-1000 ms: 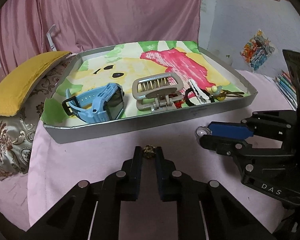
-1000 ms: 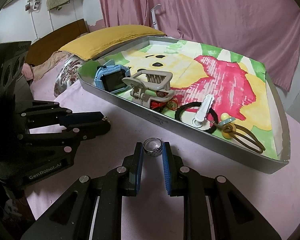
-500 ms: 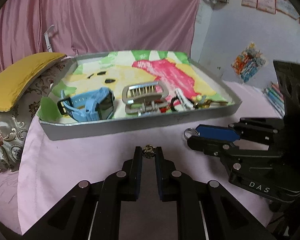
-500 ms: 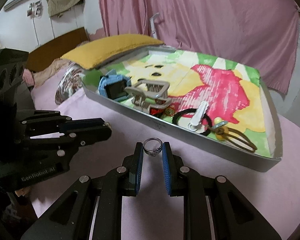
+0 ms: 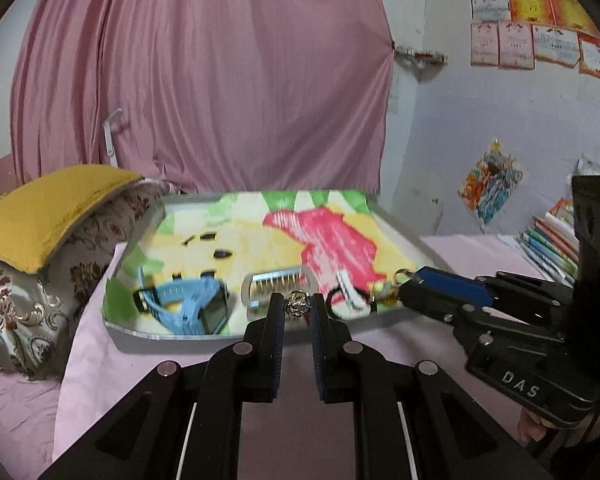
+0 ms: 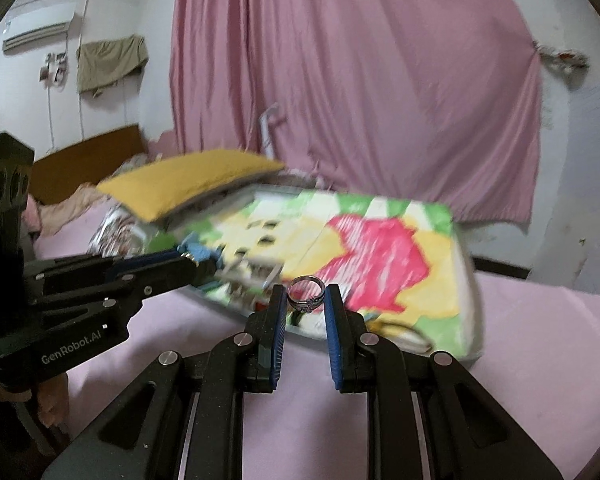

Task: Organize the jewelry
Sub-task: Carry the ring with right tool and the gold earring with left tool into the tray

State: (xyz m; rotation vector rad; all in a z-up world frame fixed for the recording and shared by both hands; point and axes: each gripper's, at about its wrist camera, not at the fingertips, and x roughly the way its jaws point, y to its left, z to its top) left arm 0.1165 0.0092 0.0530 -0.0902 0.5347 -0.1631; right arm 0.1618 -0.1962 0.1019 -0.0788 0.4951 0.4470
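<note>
Left gripper (image 5: 297, 310): black linkage arms, silver round pivot screws, dark blue ribbed pads; housing marked "GenRobot.AI" at 8 o'clock in the right wrist view. Right gripper (image 6: 306, 300): same build; housing marked "DAS".

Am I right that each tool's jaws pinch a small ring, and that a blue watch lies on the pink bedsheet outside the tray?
Not quite. The blue watch lies inside the tray, not on the bedsheet; the left wrist view shows it. The rest holds: the left gripper pinches a small ring, the right gripper a silver ring.
</note>
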